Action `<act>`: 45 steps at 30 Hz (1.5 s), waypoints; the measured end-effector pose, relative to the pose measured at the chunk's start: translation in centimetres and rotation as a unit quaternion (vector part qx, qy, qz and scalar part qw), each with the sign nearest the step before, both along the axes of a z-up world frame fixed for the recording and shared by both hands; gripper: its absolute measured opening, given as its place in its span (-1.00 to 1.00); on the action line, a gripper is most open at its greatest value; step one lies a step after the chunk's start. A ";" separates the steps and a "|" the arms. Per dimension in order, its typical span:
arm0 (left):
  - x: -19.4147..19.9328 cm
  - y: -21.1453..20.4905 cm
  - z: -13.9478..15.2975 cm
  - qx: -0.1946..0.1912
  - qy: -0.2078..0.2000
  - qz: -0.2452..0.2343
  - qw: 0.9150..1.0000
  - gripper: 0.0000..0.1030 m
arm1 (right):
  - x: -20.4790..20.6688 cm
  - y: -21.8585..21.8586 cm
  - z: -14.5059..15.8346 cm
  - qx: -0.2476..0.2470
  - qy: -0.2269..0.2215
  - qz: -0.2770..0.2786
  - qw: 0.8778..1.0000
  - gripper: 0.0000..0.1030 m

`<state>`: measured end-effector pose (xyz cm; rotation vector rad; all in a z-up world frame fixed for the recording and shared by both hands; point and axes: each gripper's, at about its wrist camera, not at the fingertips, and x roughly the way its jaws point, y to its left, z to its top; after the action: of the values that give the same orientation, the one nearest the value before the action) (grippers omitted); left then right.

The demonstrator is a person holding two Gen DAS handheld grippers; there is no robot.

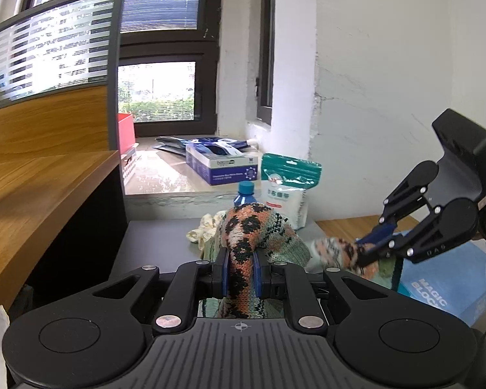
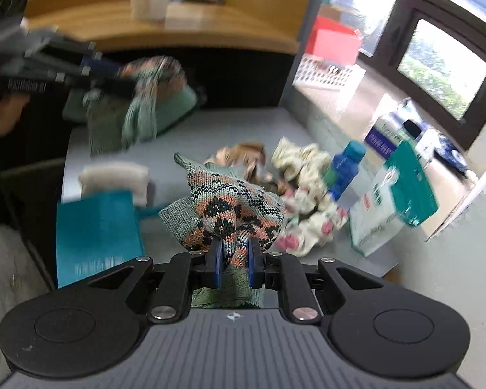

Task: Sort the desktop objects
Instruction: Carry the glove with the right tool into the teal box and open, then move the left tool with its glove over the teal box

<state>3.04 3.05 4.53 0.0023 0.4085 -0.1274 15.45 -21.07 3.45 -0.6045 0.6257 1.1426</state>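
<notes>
A knitted cloth (image 1: 252, 230) with an orange, black and green pattern is held up between both grippers above a grey desk (image 1: 158, 243). My left gripper (image 1: 240, 272) is shut on one end of it. My right gripper (image 2: 235, 259) is shut on the other end (image 2: 230, 207). The right gripper also shows at the right of the left wrist view (image 1: 369, 249), and the left gripper shows blurred at the upper left of the right wrist view (image 2: 113, 74).
On the desk lie a cream floral cloth (image 2: 304, 175), a brown crumpled cloth (image 2: 243, 155), a blue-capped bottle (image 2: 343, 171), a teal and white pouch (image 2: 395, 191), a blue box (image 2: 97, 233) and a beige pad (image 2: 116, 178). A glove box (image 1: 222, 165) sits on the windowsill.
</notes>
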 end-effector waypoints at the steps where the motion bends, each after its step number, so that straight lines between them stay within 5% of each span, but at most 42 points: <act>1: 0.1 -0.2 0.0 0.002 0.001 -0.001 1.000 -0.66 | 0.0 -0.2 -0.4 -0.005 0.001 0.012 1.000 -0.66; 14: 0.5 -1.5 -0.1 0.013 0.011 -0.006 1.000 -0.66 | 1.9 0.4 -2.9 -0.052 0.053 0.121 0.990 -0.65; 22: 1.0 -2.0 0.1 0.015 0.014 -0.016 1.000 -0.66 | 1.2 2.0 -5.1 -0.097 0.042 0.133 0.985 -0.52; 30: 3.0 -4.2 -0.5 0.041 0.024 -0.057 0.997 -0.66 | 1.0 -1.1 -1.4 -0.019 0.039 0.082 0.996 -0.31; 32: 3.7 -4.8 -0.8 0.046 0.030 -0.068 0.996 -0.66 | 0.7 -2.4 -0.4 0.009 0.033 0.054 0.998 -0.09; 36: 5.1 -6.3 -1.3 0.042 0.048 -0.085 0.994 -0.66 | -0.4 -4.5 0.6 0.040 0.037 -0.001 0.999 -0.09; 45: 8.1 -8.7 -4.1 -0.031 0.142 -0.087 0.986 -0.65 | -3.0 -7.4 0.8 0.086 0.062 -0.118 0.987 -0.09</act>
<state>11.13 -5.63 0.40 -0.0423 0.6893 -0.3157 12.46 -28.49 4.25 -0.3036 0.6782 1.0036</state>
